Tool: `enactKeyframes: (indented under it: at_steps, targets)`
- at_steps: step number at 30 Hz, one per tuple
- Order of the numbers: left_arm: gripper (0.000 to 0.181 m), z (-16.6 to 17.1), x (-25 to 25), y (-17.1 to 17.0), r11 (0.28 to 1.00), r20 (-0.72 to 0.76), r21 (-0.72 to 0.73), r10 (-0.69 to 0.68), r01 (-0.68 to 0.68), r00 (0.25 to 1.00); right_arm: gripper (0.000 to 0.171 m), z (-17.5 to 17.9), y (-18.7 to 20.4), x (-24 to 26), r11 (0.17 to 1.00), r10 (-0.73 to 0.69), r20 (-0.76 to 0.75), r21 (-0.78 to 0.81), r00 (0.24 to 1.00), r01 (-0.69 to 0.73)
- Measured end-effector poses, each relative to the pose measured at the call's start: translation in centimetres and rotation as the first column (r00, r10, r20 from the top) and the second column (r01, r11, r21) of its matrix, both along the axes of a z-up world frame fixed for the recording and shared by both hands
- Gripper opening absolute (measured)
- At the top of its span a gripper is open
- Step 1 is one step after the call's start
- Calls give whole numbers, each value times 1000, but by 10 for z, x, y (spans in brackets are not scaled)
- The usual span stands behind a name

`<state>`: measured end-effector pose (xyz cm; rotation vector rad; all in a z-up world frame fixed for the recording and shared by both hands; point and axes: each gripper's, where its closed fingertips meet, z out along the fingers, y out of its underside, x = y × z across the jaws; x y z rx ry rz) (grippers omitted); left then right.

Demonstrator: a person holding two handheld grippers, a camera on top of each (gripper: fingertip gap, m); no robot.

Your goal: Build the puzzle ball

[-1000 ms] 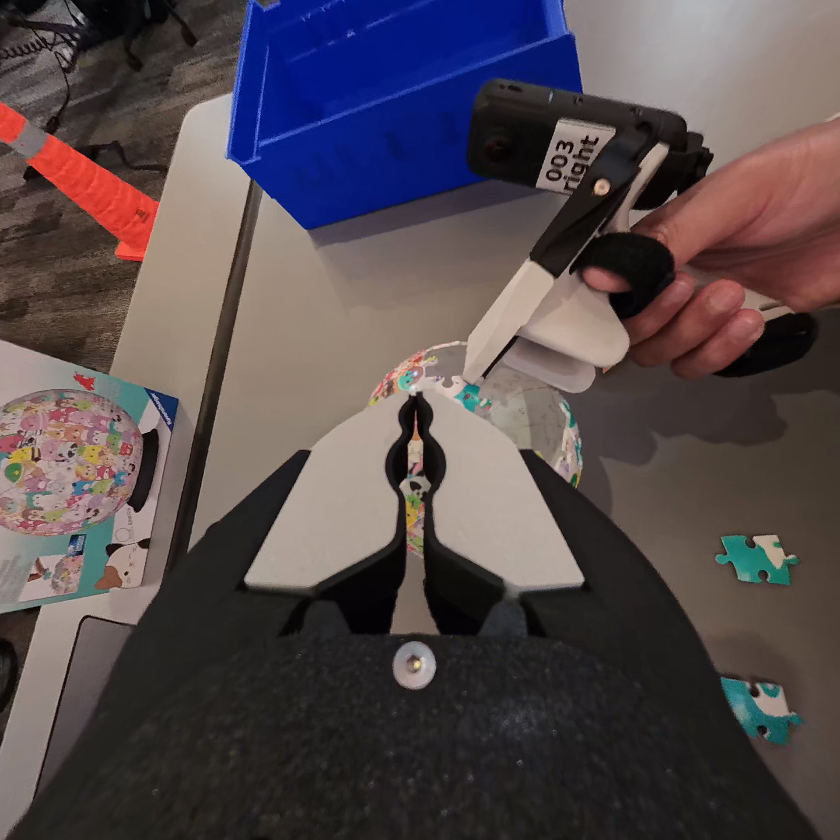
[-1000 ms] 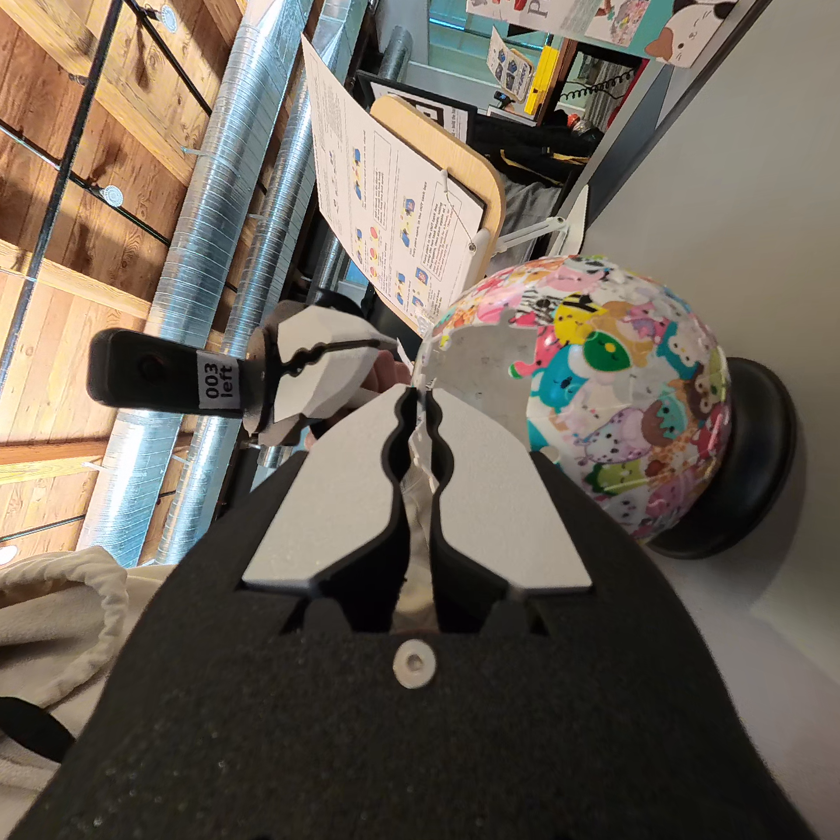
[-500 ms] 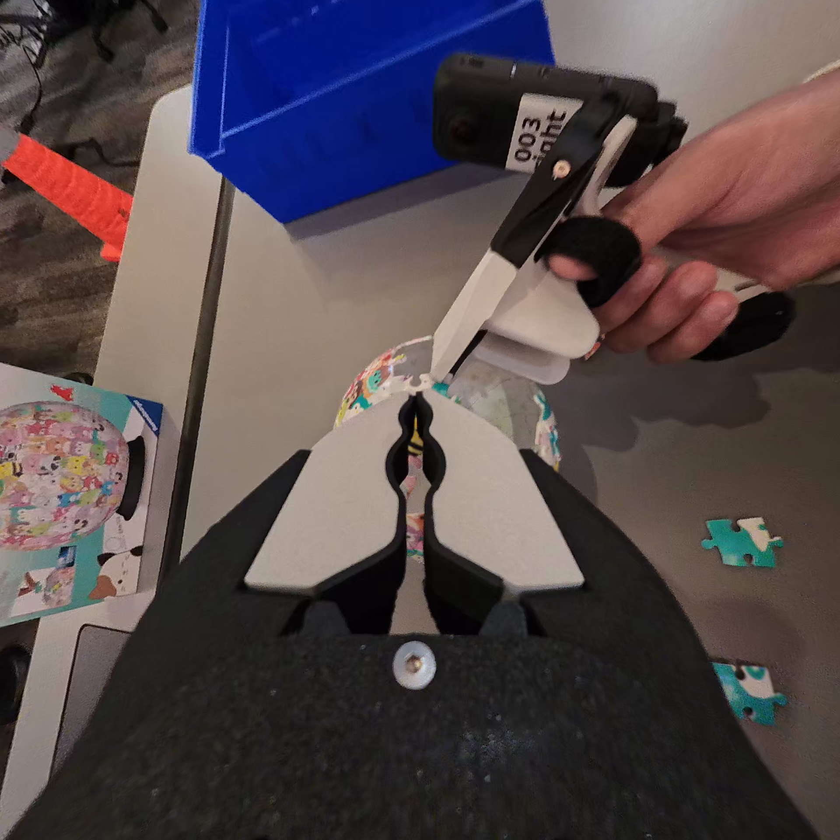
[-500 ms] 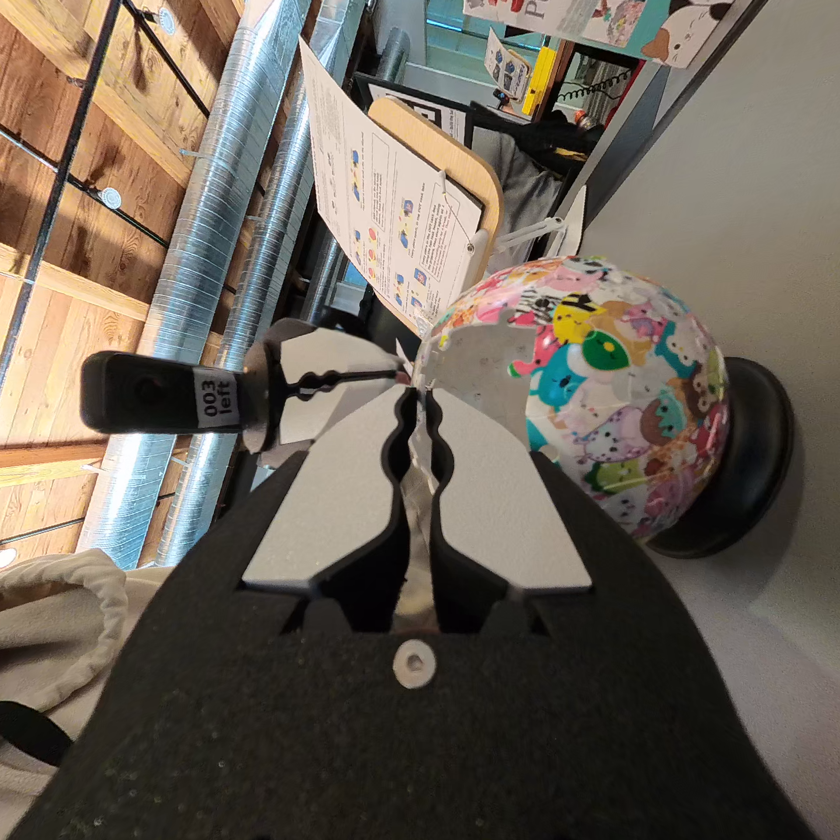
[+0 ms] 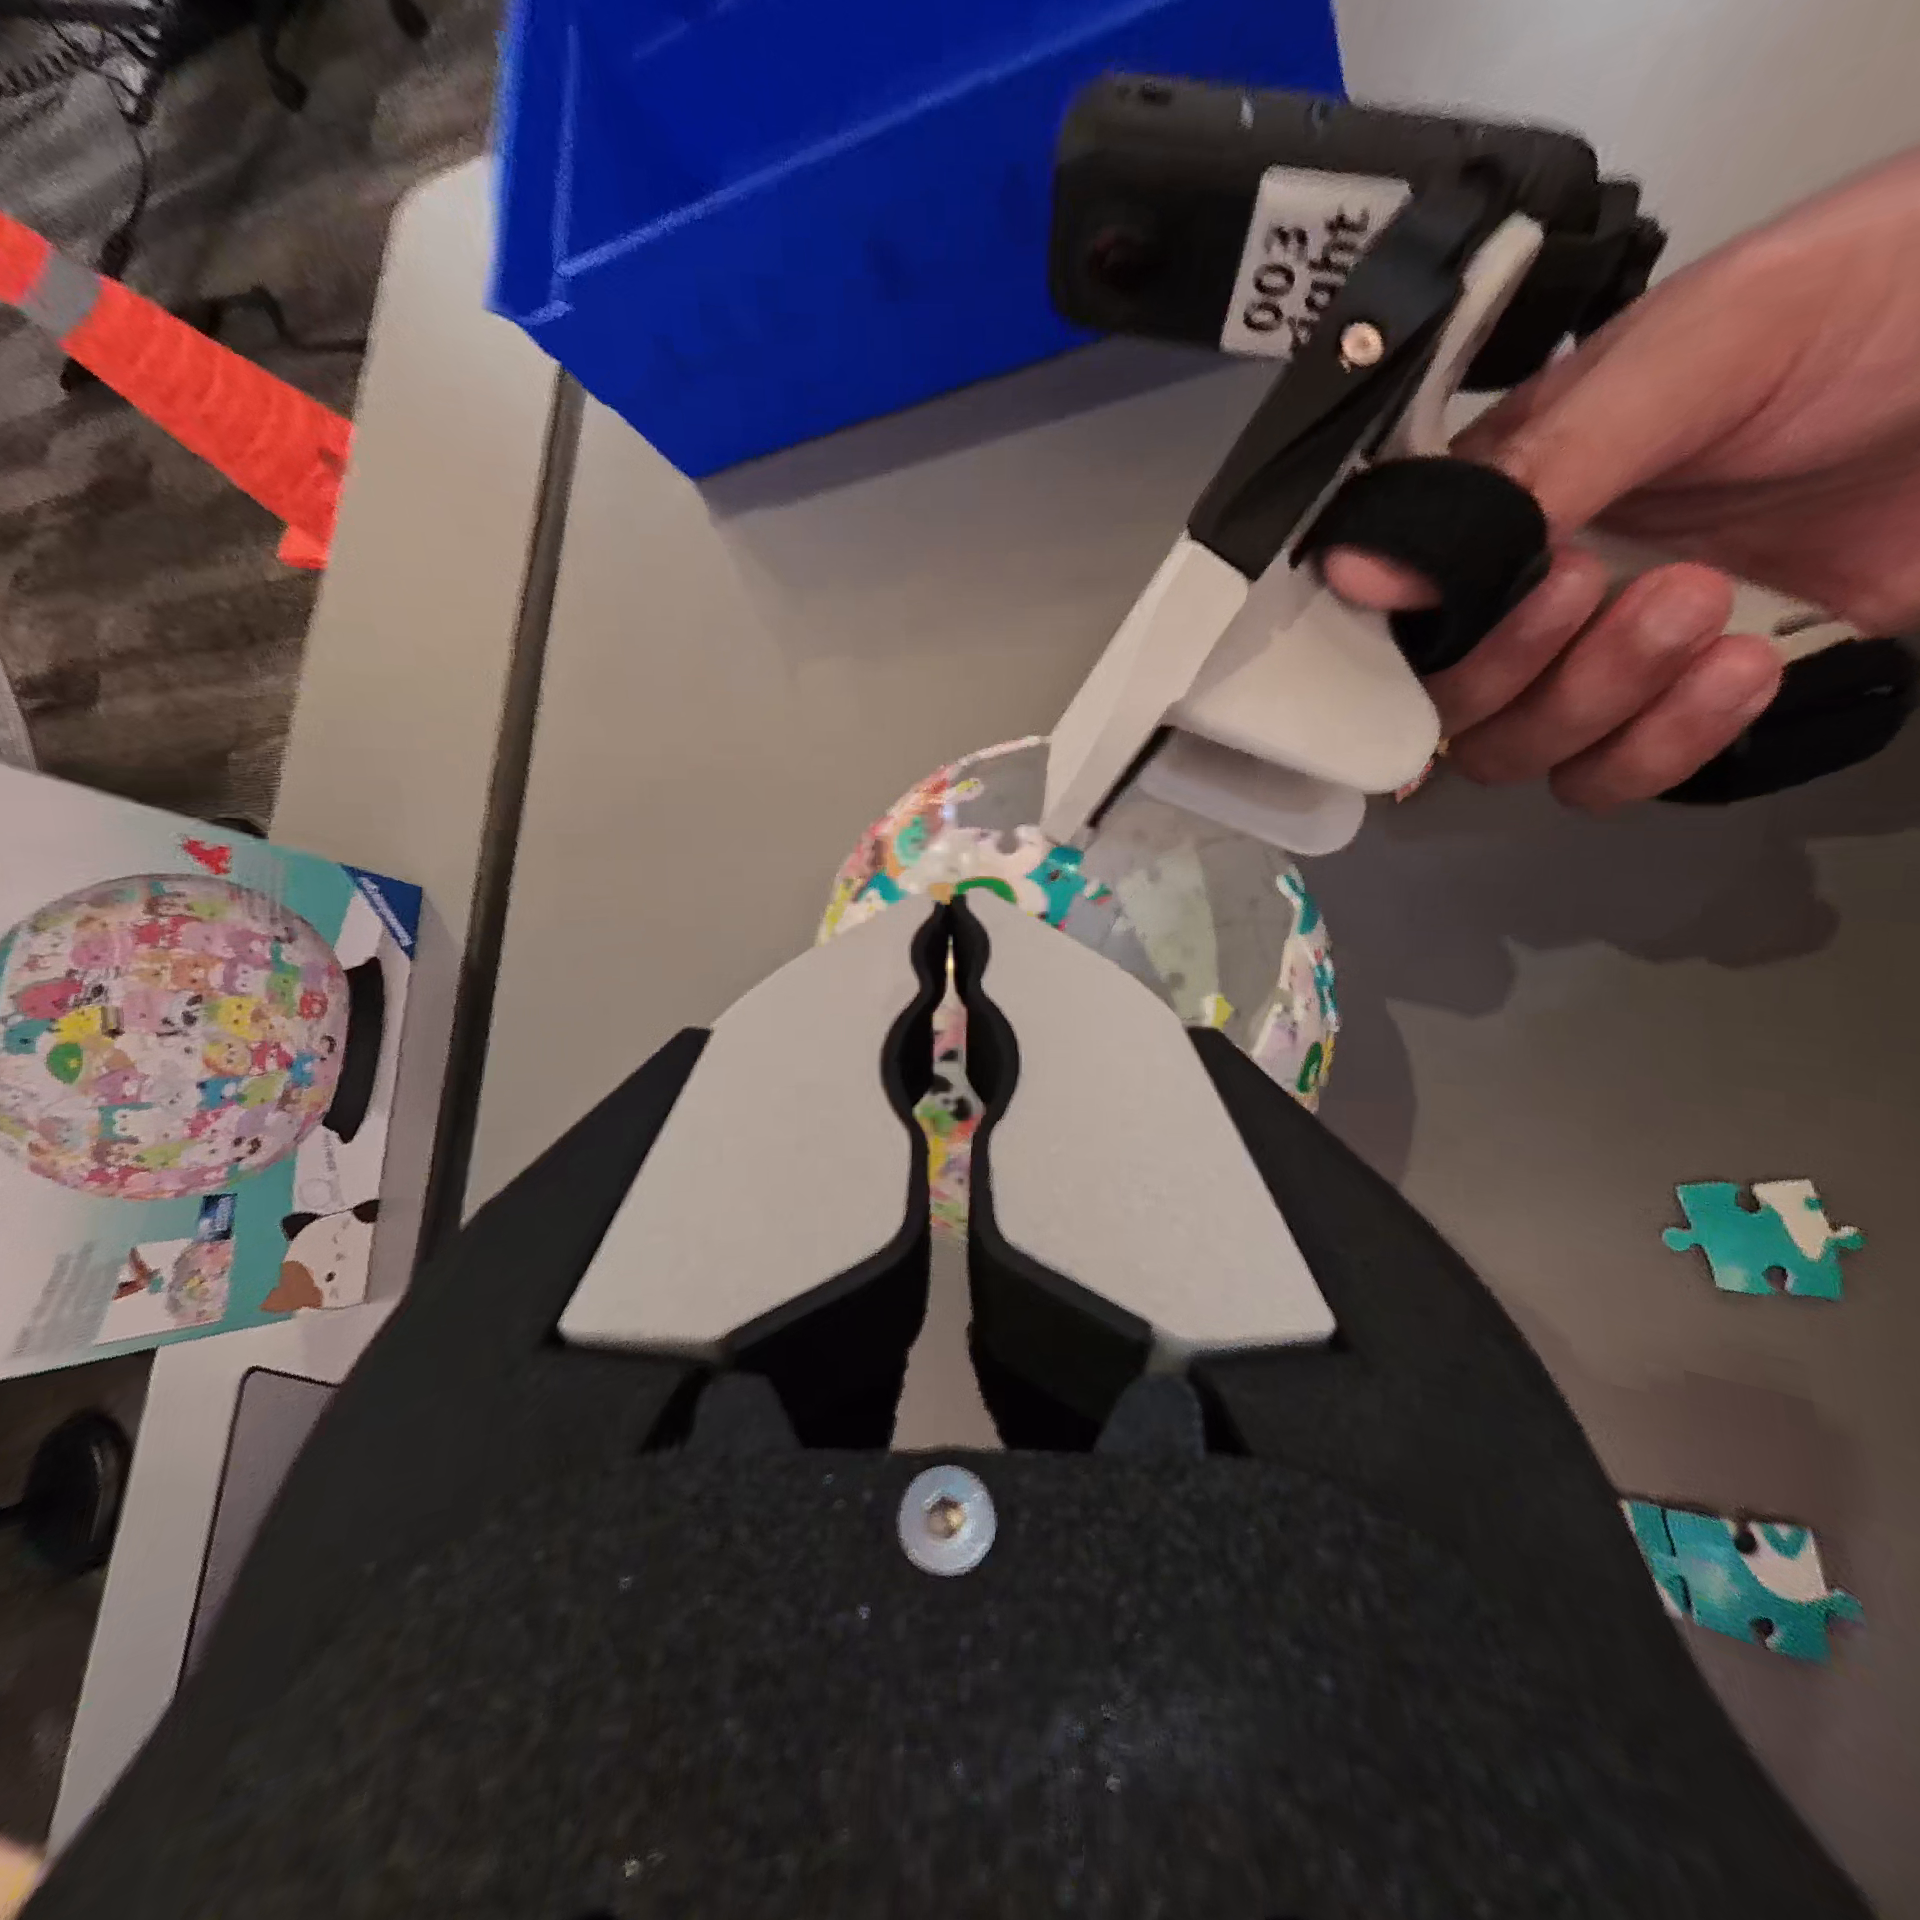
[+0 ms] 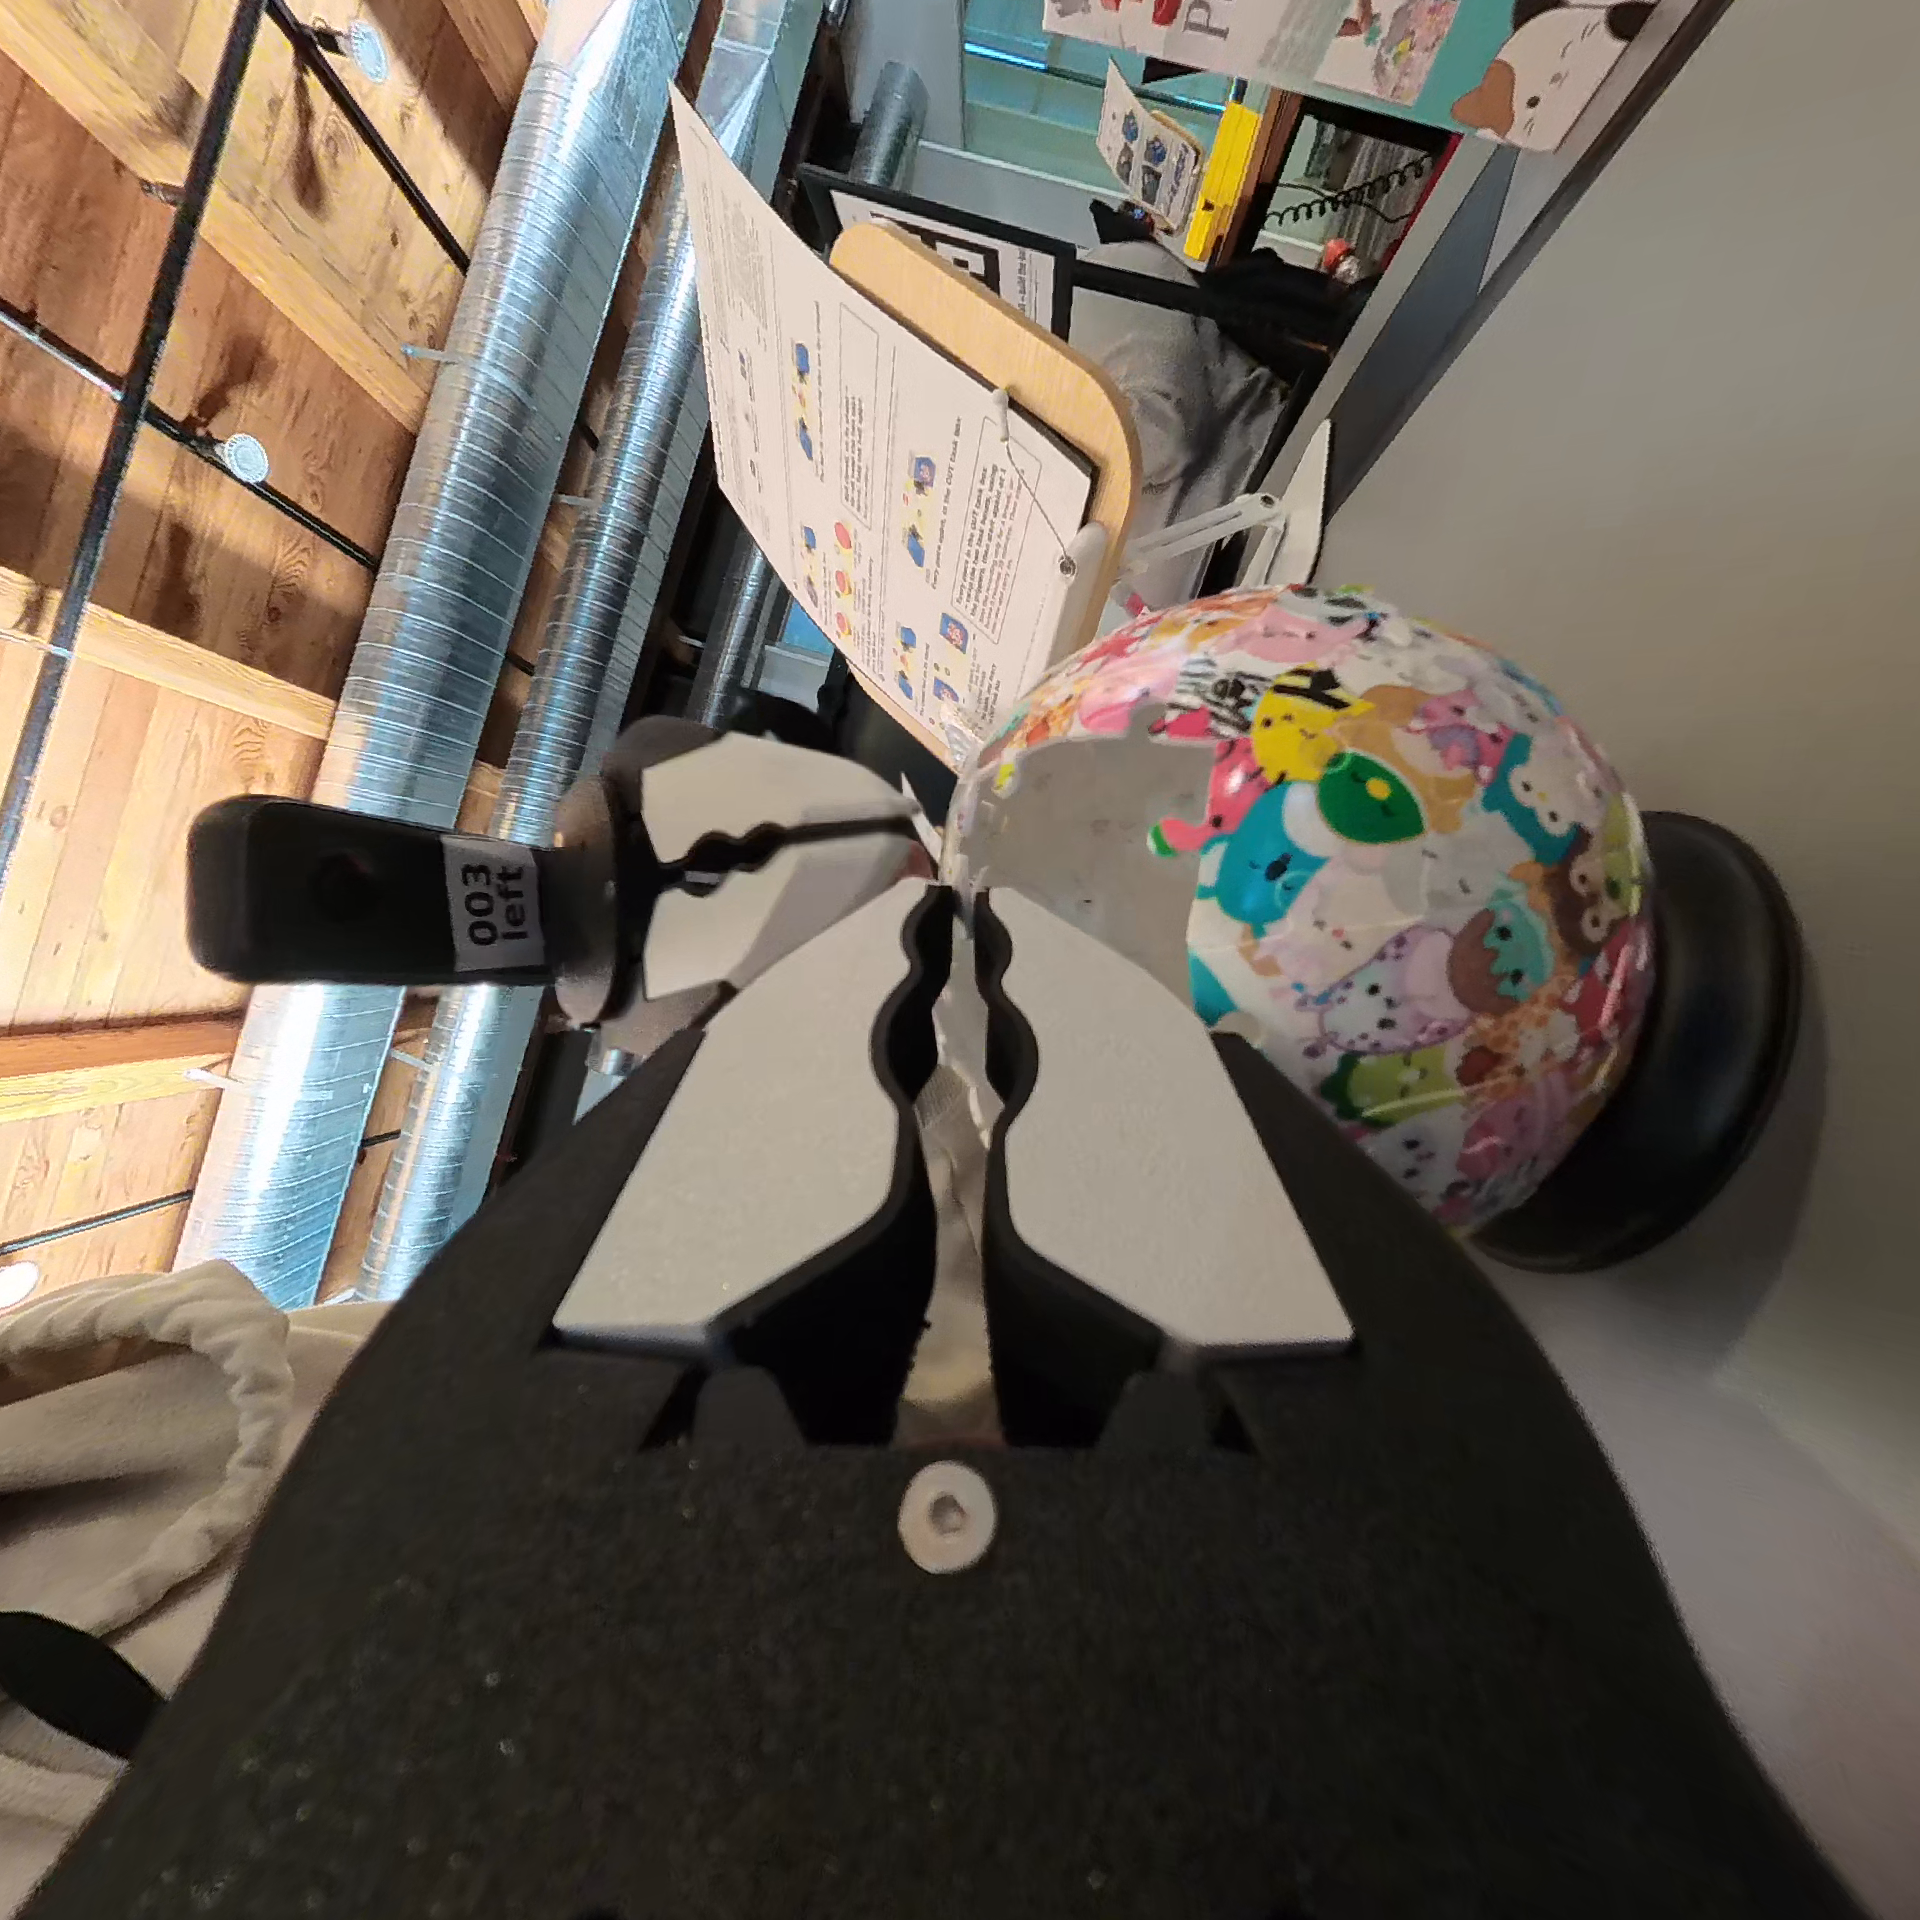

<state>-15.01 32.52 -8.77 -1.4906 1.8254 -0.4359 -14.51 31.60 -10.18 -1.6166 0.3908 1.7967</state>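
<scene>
Since the frame one second earlier, both grippers have drifted only slightly: in the left wrist view the puzzle ball (image 5: 1091, 935) and the blue bin (image 5: 883, 208) sit a little to the right of their former places, and the right gripper (image 5: 1070, 821) has kept its tip at the ball's open top. Ball and stand: the puzzle ball (image 6: 1403, 883) rests on a black stand (image 6: 1714, 1039) on the grey counter (image 5: 727, 675), mostly assembled, with an unfilled opening at its crown through which the pale inner face of the shell shows. Left gripper (image 5: 951, 914): jaws clenched nearly tip to tip, pressed at the rim of the opening; whether a thin piece lies between them cannot be told. Right gripper (image 6: 951, 899): jaws likewise drawn together at the same rim; a pale sliver shows in the gap, but what it is cannot be told. The left gripper (image 6: 914, 826) meets it almost tip to tip there. Governing relation: the opening lies directly ahead of both pairs of jaws, the ball's body below and beyond them; neither hand is clearly nearer. Two teal loose pieces (image 5: 1756, 1236) (image 5: 1735, 1590) lie flat on the counter to the right of the ball, nearer the right hand (image 5: 1662, 540), well apart from either tip. The puzzle box (image 5: 197, 1091) lies at left.
</scene>
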Motion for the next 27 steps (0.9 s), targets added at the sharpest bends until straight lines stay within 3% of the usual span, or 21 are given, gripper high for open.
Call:
enactKeyframes:
  at_steps: [3, 7, 14, 19, 27]
  targets:
    - [0, 11, 1, 7, 999, 51, -23, 30, -29, 998, 4, 0, 0, 0, 1000, 3, -6, -8, 1000, -4]
    - [0, -9, 2, 8, 1000, -32, 11, 5, -5, 999, 4, -1, 0, 0, 1000, 4, -5, -15, 1000, -4]
    - [0, 4, 2, 10, 999, 13, 16, 31, -31, 999, 4, -1, 0, 0, 1000, 9, -25, -21, 1000, -10]
    - [0, -9, 4, 7, 1000, -40, 14, 12, -12, 999, 4, -2, 0, 0, 1000, 10, -6, -24, 1000, -11]
    - [0, 24, -9, 17, 994, 69, 27, 100, -102, 993, 14, -3, 0, 4, 1000, -3, 47, -19, 999, 3]
